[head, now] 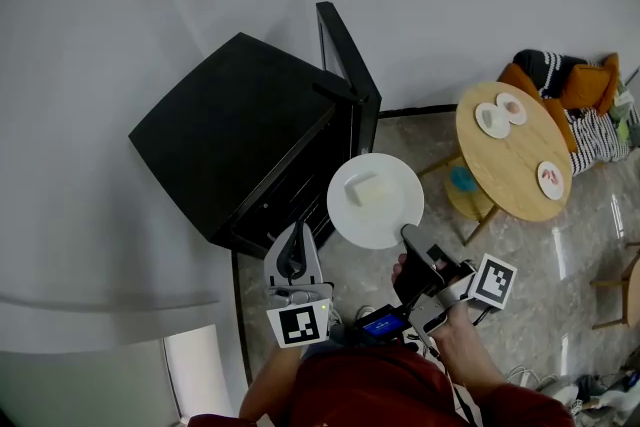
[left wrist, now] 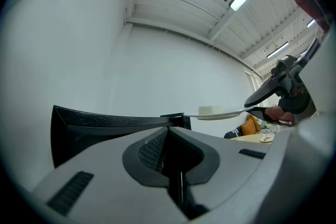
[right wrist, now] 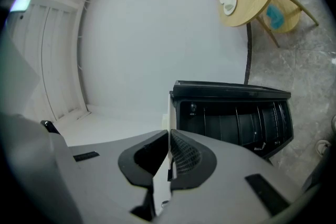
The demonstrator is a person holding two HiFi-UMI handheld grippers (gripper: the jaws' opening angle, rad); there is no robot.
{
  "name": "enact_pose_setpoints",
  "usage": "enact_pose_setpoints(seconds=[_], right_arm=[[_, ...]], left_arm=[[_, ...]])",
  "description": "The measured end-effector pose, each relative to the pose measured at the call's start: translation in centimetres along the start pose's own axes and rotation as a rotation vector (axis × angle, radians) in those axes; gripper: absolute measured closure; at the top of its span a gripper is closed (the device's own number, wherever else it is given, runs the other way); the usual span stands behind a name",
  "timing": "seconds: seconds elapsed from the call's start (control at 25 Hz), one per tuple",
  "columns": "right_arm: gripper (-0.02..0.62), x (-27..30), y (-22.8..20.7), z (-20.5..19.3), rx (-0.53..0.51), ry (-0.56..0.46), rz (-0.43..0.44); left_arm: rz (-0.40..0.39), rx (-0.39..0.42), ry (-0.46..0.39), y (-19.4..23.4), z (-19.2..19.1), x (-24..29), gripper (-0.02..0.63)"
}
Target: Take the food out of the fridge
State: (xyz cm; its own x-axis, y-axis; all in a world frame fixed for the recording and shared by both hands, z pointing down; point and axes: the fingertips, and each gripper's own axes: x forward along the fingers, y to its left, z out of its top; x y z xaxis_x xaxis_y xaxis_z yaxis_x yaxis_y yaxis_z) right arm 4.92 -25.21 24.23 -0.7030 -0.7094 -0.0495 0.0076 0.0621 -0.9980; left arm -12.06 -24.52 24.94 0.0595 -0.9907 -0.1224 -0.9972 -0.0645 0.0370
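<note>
The right gripper (head: 408,233) pinches the rim of a white plate (head: 385,215), jaws narrow on it; the pale food block (head: 362,189) lies on the plate, just outside the open black fridge (head: 240,125). The left gripper (head: 296,237), jaws together and empty, points at the fridge.

A round wooden table (head: 515,160) on the marble floor (head: 560,275), near the black fridge (head: 240,135), bears three small plates (head: 492,120).
</note>
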Motion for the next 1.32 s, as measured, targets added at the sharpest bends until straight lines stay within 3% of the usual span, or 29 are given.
enact_pose_setpoints(seconds=[0.32,1.32], right_arm=[[0.563,-0.2,1.5,-0.3,-0.009,0.011,0.015],[0.563,-1.4,0.7,-1.3,0.021,-0.005,0.0]], left_arm=[[0.006,0.005,0.004,0.1,-0.1,-0.4,0.592],[0.006,0.006,-0.006,0.0,0.4,-1.8,0.592]])
